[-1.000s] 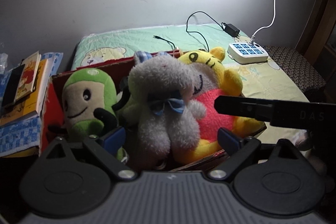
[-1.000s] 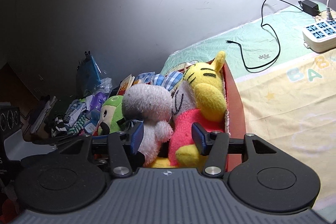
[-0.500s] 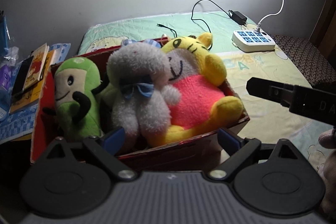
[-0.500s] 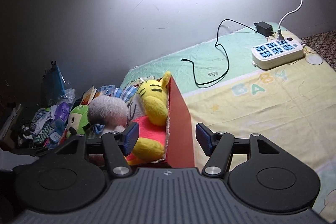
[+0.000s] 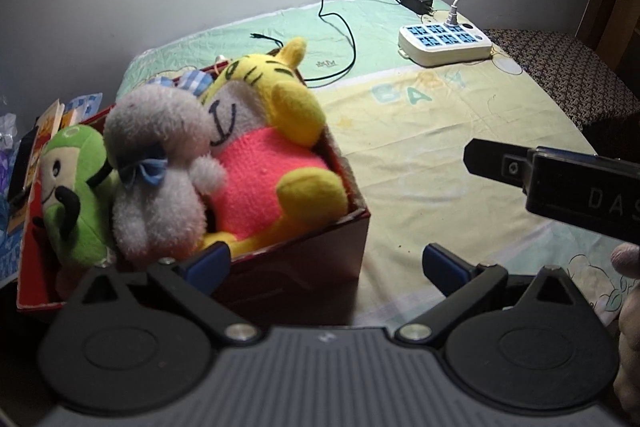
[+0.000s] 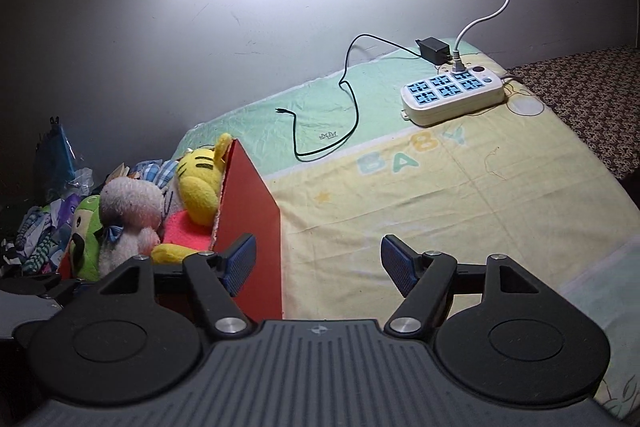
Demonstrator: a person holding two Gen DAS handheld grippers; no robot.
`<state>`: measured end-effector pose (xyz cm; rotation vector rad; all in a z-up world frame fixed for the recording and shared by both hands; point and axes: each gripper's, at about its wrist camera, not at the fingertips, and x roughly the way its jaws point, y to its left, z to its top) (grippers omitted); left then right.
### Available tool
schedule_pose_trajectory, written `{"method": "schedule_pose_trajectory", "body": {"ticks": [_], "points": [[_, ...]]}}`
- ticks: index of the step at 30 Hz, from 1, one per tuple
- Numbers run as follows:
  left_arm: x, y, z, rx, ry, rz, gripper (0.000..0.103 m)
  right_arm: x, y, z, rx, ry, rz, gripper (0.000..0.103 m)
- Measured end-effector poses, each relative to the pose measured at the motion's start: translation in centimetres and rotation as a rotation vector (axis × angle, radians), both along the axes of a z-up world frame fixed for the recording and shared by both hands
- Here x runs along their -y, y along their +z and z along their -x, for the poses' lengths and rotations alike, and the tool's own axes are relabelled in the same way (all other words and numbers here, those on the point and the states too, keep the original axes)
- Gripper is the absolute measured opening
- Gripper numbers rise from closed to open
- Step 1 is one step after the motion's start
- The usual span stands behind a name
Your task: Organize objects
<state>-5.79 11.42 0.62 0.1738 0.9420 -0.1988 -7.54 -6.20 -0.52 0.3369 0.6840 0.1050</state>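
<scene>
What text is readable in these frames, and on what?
"BABY": pastel letters printed on the bed sheet.
"DAS": pale letters on the right gripper, cut off at the frame edge in the left wrist view.
Small dark logo on the sheet's green band: too small to read.
Book covers left of the red box: blurred, unreadable.
Power strip: no legible markings.

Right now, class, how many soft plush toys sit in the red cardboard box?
3 in the red cardboard box: green plush toy at the left, grey fluffy plush toy in the middle, yellow striped plush toy at the right. Others may be hidden beneath.
</scene>
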Motion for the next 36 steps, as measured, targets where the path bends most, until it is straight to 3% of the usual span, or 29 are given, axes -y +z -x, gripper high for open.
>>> {"method": "schedule_pose_trajectory", "body": {"ticks": [10,18,28,36], "points": [[3.2,-0.9,0.5,-0.043,-0.010,-0.027,0.102,2.1,-1.0,0.8,-0.067,-0.066,0.089,0.076],[3.5,-1.9,0.6,-0.098,0.043,-0.036,0.102,2.7,-1.6,1.1,-0.107,-0.073,0.127,0.078],[2.4,-1.5,1.5,-0.084,0.103,-0.064,0.102,1.1,-1.6,1.1,-0.127,-0.019,0.189,0.078],[-0.3,0.7,2.6,-0.028,0.177,-0.069,0.102,-1.1,0.1,0.8,-0.107,0.037,0.197,0.079]]}}
